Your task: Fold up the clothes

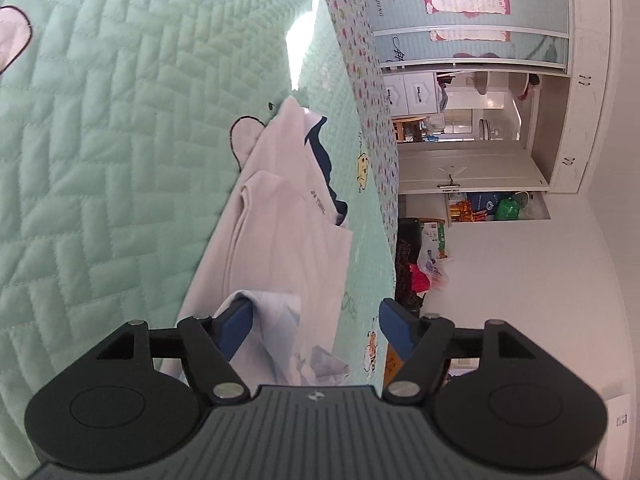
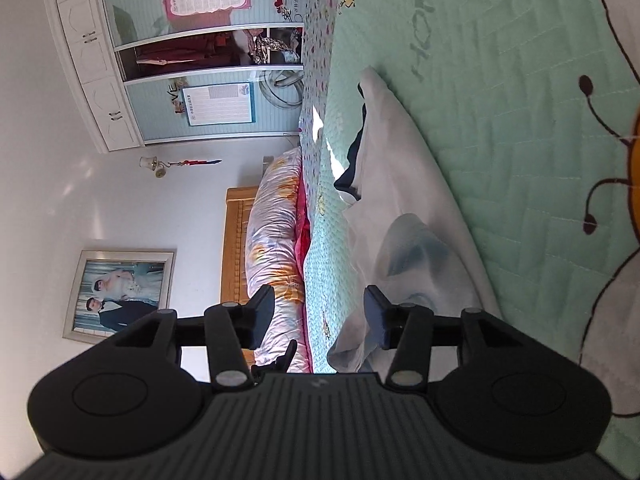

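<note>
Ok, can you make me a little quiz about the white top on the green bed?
1. True or false: the left tool is open.
2. What lies under the white cotton top with navy collar? A) wooden floor B) mint-green quilted bedspread C) blue chair
3. The right tool pinches the top: yes or no?

Key: 1 true; 2 B; 3 no, its jaws stand apart.

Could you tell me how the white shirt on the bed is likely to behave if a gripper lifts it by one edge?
The white shirt would probably droop and unfold, since it already lies in soft creases. It looks thin, so likely light. On the quilted bedspread it should drag rather than slide freely.
</note>
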### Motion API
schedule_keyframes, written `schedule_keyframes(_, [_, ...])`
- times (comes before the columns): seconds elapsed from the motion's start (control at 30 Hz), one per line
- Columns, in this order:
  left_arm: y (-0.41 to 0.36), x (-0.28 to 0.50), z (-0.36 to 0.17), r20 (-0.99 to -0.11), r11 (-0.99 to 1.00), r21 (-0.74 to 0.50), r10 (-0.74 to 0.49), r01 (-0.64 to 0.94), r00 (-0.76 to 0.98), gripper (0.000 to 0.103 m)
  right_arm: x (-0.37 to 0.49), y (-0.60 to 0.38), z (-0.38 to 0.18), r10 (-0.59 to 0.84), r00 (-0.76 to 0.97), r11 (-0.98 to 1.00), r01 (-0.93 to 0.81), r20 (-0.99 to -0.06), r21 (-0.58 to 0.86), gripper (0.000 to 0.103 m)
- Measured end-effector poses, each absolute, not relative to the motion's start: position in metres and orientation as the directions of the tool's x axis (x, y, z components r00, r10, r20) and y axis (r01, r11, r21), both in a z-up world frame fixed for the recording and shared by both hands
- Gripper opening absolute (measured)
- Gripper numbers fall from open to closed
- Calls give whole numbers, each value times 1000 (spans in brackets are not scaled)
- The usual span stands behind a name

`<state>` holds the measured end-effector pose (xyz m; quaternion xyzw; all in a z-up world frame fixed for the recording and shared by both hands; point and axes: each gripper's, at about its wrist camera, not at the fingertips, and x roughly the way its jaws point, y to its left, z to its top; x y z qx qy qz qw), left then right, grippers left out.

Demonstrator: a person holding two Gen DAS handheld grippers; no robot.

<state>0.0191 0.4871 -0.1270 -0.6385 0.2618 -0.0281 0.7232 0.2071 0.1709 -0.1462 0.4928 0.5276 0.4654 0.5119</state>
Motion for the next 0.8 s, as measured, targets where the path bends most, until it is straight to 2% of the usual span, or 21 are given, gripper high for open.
schedule_keyframes(0.17, [489, 26, -118, -325, 166, -943, -272, -289, 906, 73, 209, 171, -149, 982, 94, 164, 12, -165, 986, 56])
schedule_keyframes(0.23, [487, 24, -112, -323, 173, -943, -253, -286, 912, 73, 204, 166, -146, 983, 117, 146, -25, -142, 989, 56])
schedule_keyframes(0.3, [479, 24, -105, -298, 225, -945, -304, -235, 905, 74, 195, 165, -136, 993, 80, 95, -91, -88, 991, 56])
schedule_keyframes(0.33, [473, 25, -103, -315, 255, -937, -320, -239, 894, 74, 191, 168, -132, 995, 56, 88, -118, -82, 989, 56])
schedule_keyframes(0.5, [440, 45, -118, -338, 284, -929, -395, -236, 854, 75, 184, 204, -136, 993, -74, 88, -114, -97, 990, 57])
schedule_keyframes(0.57, [428, 53, -134, -362, 271, -925, -407, -268, 839, 75, 186, 209, -155, 982, -57, 176, -74, -181, 982, 57])
schedule_keyframes(0.6, [423, 56, -143, -377, 263, -921, -418, -287, 827, 74, 187, 211, -165, 972, -46, 228, -54, -230, 972, 54])
schedule_keyframes(0.63, [421, 54, -147, -378, 268, -920, -405, -287, 832, 73, 187, 209, -174, 964, -34, 261, -39, -262, 965, 28])
schedule_keyframes(0.67, [420, 52, -150, -378, 273, -918, -391, -286, 839, 70, 187, 206, -179, 962, -27, 272, -28, -272, 962, 17])
schedule_keyframes(0.73, [421, 50, -146, -376, 281, -918, -397, -279, 837, 70, 185, 199, -177, 961, -16, 274, -34, -275, 961, 21])
schedule_keyframes(0.8, [423, 43, -136, -376, 278, -918, -395, -281, 838, 73, 179, 192, -163, 965, -1, 260, -78, -261, 962, 40])
